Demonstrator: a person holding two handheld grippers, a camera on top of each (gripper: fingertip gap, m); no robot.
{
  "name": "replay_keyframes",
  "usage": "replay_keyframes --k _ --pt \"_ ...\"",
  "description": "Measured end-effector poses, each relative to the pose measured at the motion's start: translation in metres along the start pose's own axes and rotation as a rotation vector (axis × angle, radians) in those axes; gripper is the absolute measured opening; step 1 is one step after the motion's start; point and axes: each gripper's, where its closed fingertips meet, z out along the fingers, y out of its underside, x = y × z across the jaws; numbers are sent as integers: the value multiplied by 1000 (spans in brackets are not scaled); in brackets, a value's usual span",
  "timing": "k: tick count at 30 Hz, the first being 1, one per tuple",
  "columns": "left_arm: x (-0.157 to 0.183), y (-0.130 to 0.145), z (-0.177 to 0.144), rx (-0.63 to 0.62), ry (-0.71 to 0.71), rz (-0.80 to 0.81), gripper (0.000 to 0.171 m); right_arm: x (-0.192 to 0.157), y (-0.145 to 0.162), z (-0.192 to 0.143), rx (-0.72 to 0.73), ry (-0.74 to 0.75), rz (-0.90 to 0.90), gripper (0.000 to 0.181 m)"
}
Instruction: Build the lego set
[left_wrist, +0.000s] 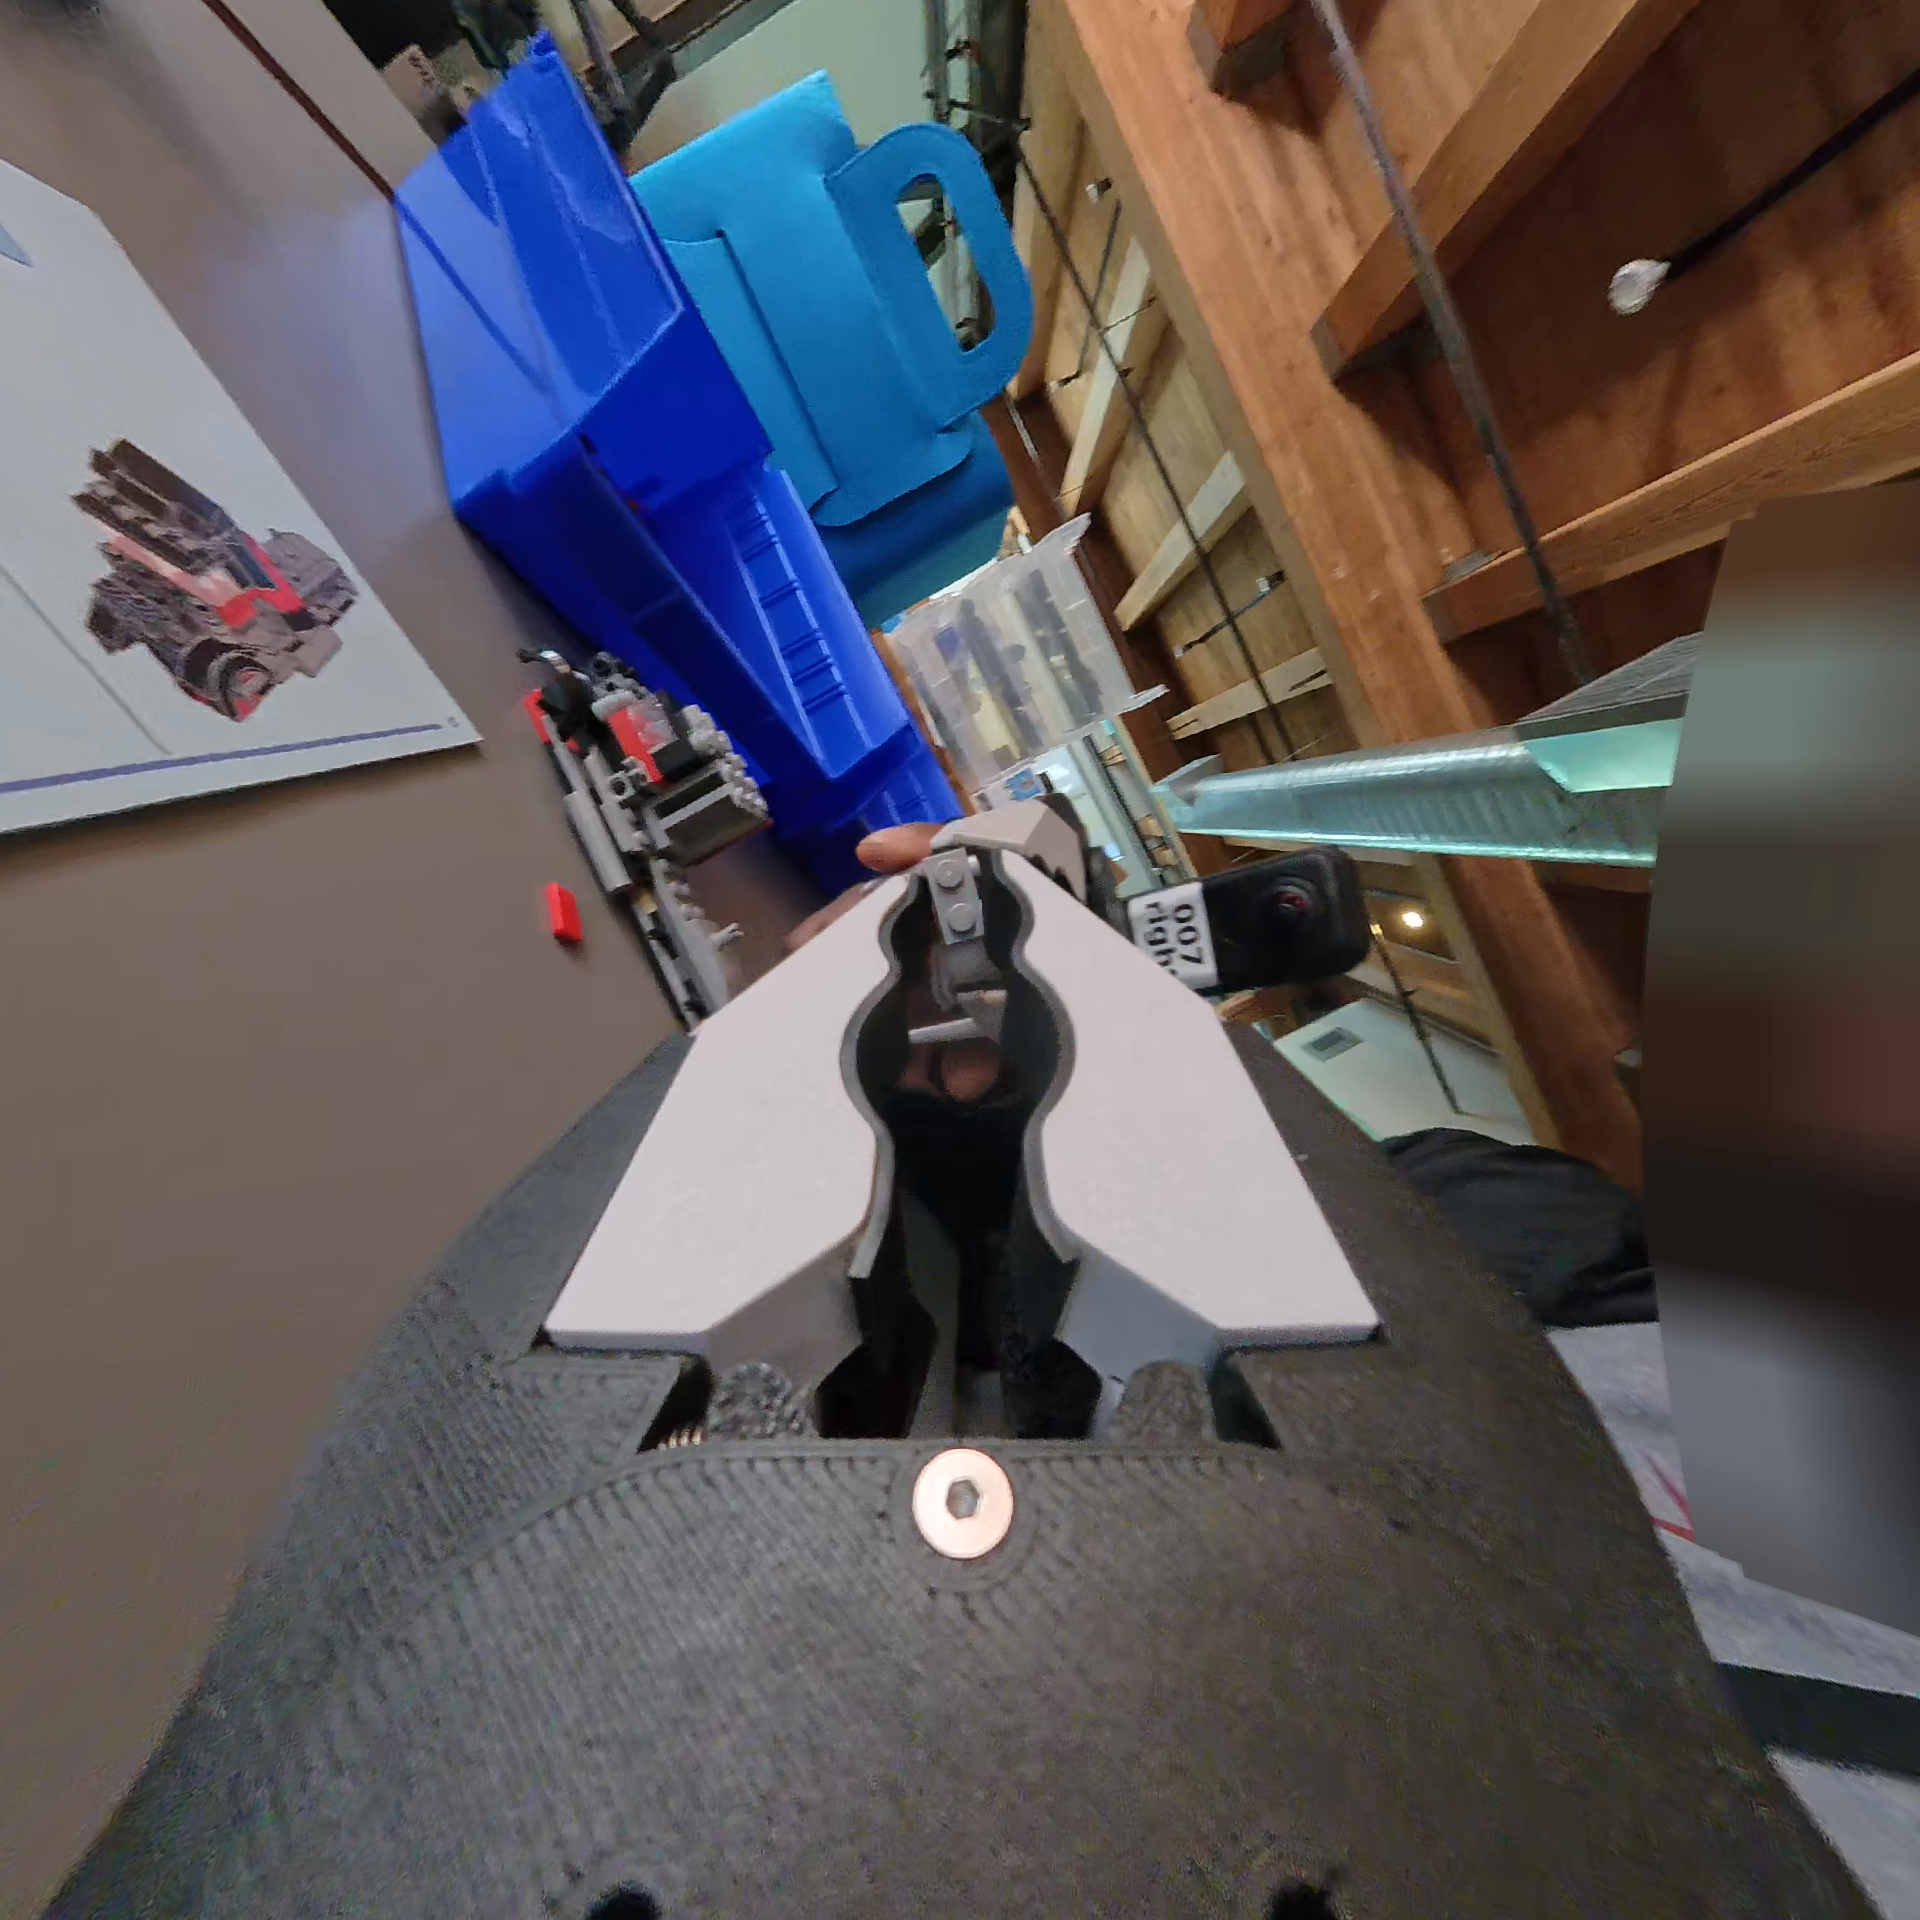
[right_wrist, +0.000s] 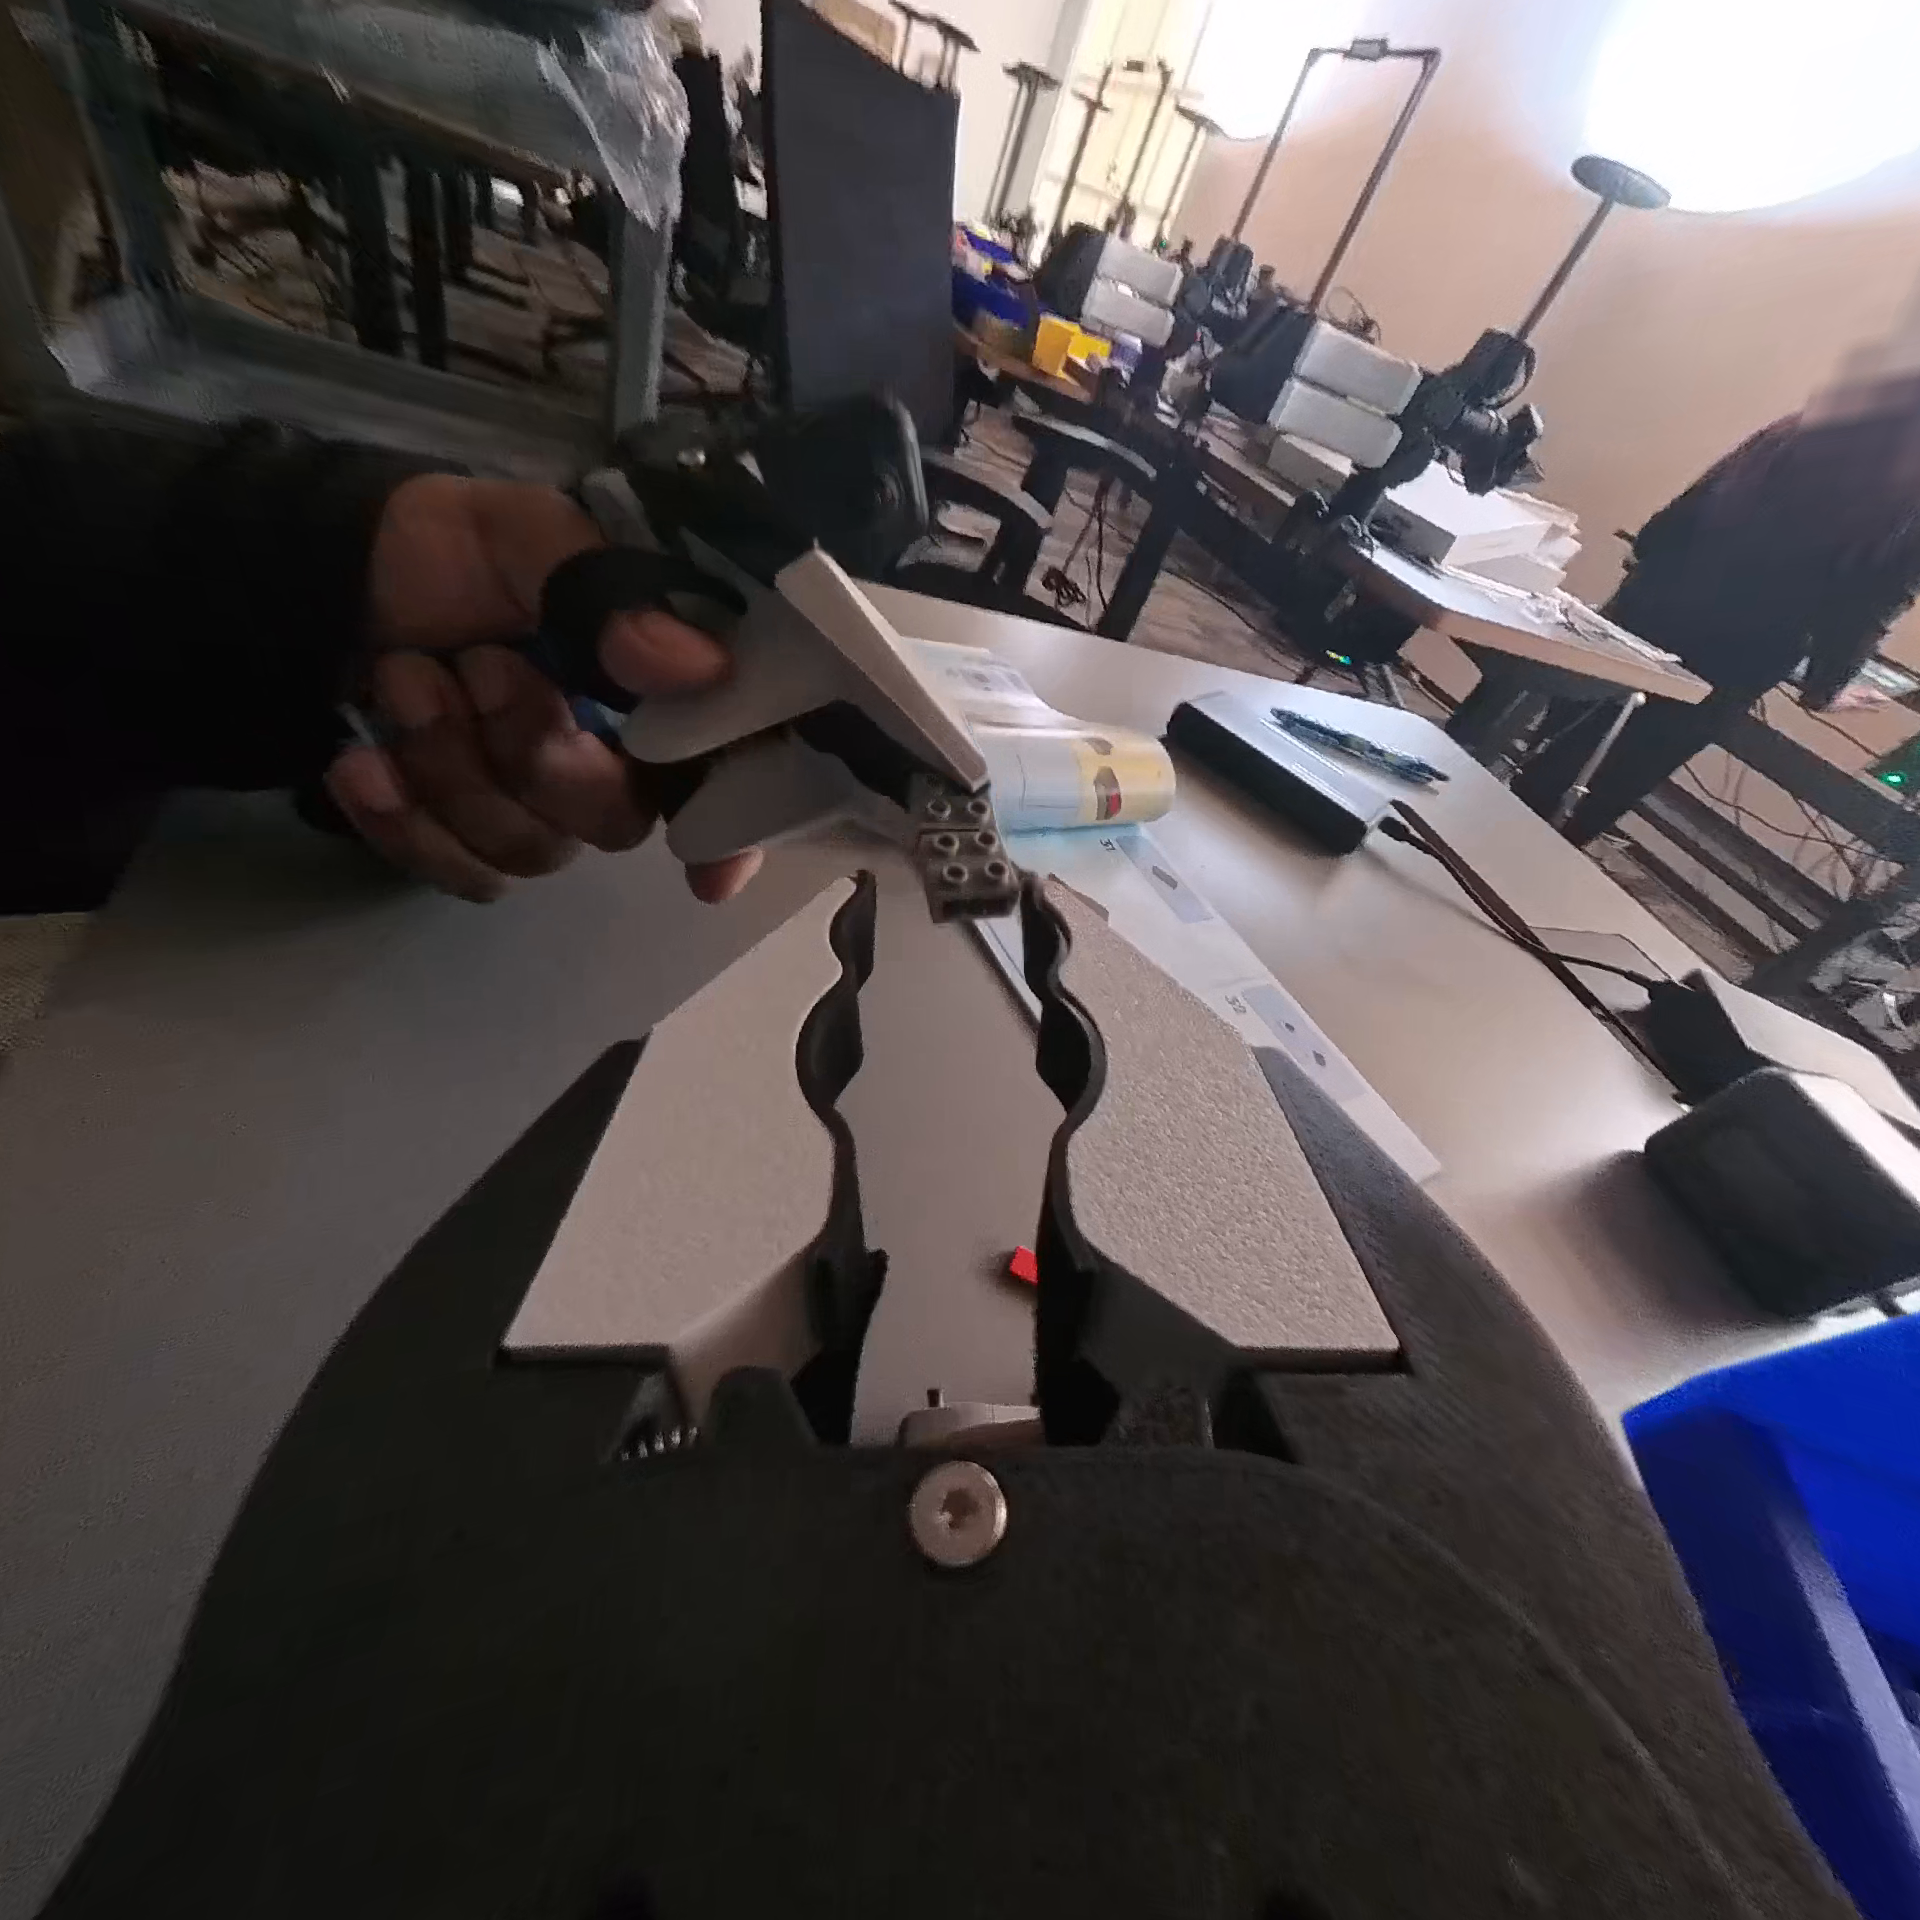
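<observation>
My left gripper (left_wrist: 961, 873) is shut on a small grey Lego assembly (left_wrist: 956, 909), held above the table. In the right wrist view the left gripper (right_wrist: 951, 795) comes in from the left in a person's hand, with the grey assembly (right_wrist: 961, 862) hanging from its tips. My right gripper (right_wrist: 951, 894) is open, its fingertips on either side of the assembly's lower end; I cannot tell if they touch it. It shows beyond the left fingers (left_wrist: 1023, 831). A partly built Lego truck (left_wrist: 644, 769) and a loose red piece (left_wrist: 563, 912) lie on the table.
An instruction sheet (left_wrist: 208, 603) lies on the table, with blue bins (left_wrist: 623, 416) behind the truck. An open booklet (right_wrist: 1091, 779), a black flat device (right_wrist: 1278, 769) and a black adapter (right_wrist: 1787, 1184) with cable lie ahead. A person (right_wrist: 1745, 551) stands far right. Left and right tips are no more than a few centimetres apart. Left tips and right tips are each some 35 centimetres from the black adapter (right_wrist: 1787, 1184).
</observation>
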Motion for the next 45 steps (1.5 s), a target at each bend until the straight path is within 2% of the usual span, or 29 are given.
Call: replay_keyframes --k 11,23,31,33,35,45 --pt "15 5 6 -13 119 -57 11 -1 -12 -9 80 -43 25 20" --pt "19 10 7 -52 119 -17 11 -3 -15 -13 96 -85 37 17" --pt "20 9 5 -53 123 -10 23 -1 -17 -15 99 -73 28 17" --pt "21 11 6 -58 125 -11 22 -1 -17 -15 98 -77 25 17" --pt "22 14 8 -70 134 -5 12 -2 -17 -15 96 -77 15 17" --pt "22 9 14 -18 134 -5 12 5 -19 -17 101 -10 -4 16"
